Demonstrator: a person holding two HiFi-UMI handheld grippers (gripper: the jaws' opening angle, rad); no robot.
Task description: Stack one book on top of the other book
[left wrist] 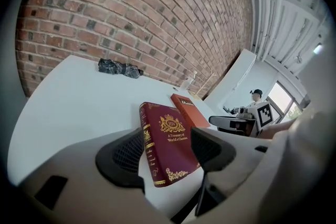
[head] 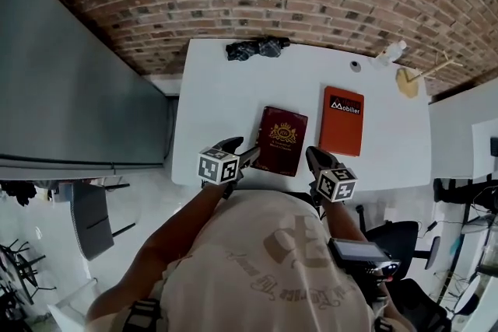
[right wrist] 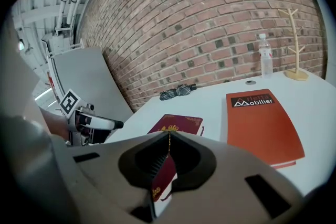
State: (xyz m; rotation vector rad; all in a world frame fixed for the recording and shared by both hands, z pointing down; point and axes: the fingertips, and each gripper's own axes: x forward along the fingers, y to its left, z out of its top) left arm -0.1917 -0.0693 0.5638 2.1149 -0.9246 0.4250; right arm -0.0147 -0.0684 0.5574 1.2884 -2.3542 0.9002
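A dark red book (head: 282, 140) with gold print lies flat in the middle of the white table (head: 222, 101). An orange book (head: 342, 120) lies flat to its right, apart from it. My left gripper (head: 247, 154) is at the red book's near left corner. In the left gripper view that gripper (left wrist: 169, 150) stands open, its pads either side of the red book (left wrist: 165, 134) and clear of it. My right gripper (head: 311, 157) is at the red book's near right corner; its tips (right wrist: 169, 134) meet, with the red book (right wrist: 178, 122) behind them and the orange book (right wrist: 262, 123) to the right.
A black crumpled bundle (head: 257, 48) lies at the table's far edge by the brick wall. A small bottle (head: 393, 50), a wooden stand (head: 408, 80) and a small round object (head: 355, 66) sit at the far right. A grey panel (head: 70, 89) stands to the left.
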